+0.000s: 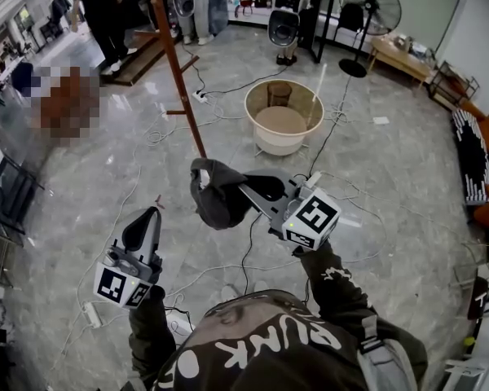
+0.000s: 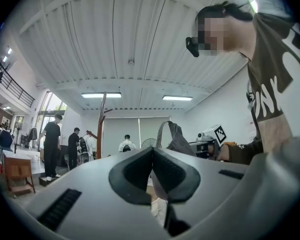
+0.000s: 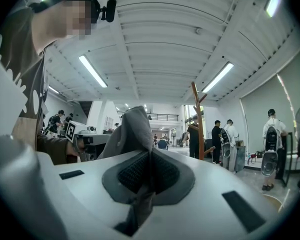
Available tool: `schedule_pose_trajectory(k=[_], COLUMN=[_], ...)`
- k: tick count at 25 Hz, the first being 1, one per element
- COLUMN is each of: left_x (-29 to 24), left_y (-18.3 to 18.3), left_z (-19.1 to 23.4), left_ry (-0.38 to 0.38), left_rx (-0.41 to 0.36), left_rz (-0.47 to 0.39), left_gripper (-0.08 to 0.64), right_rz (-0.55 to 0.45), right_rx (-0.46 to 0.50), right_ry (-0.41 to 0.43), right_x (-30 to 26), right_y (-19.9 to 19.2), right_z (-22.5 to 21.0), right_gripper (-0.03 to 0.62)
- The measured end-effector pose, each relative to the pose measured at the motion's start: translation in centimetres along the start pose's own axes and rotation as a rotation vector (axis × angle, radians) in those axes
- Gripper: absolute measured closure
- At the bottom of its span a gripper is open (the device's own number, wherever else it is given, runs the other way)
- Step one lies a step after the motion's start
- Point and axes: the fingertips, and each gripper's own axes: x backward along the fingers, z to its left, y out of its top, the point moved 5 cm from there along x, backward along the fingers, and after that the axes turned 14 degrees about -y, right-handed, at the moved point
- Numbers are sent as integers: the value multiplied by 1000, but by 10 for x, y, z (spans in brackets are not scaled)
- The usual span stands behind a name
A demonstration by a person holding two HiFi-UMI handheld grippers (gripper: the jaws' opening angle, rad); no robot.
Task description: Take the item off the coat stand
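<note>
Right hand-held gripper point(image 3: 149, 170) is pinching the grey cloth item point(image 3: 131, 129); a fold of fabric sits between the pressed pads and sticks out both above and below them. In the head view the item point(image 1: 218, 194) hangs off the right hand-held gripper point(image 1: 249, 188) in mid-air above the floor point(image 1: 391, 177). It is clear of the coat stand point(image 1: 176, 68) and not touching it; the stand's pole is just behind. Left hand-held gripper point(image 2: 152, 166) has its pads pressed together with nothing between them. It is held low at the left point(image 1: 150, 217), apart from the item. A beige tub point(image 1: 283, 119) stands on the floor beyond the item, right of the stand.
</note>
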Motion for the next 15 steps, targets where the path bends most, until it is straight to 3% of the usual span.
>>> schedule_pose_trajectory(k=[15], left_x=[6], left_y=[11], left_z=[3], left_ry=[-6], left_rx=[-12], left_rz=[-4], left_gripper=[555], right_rz=[-12], right_rx=[0], right_ry=[-7], right_x=[-4], right_y=[11], right_z=[4], right_gripper=[580])
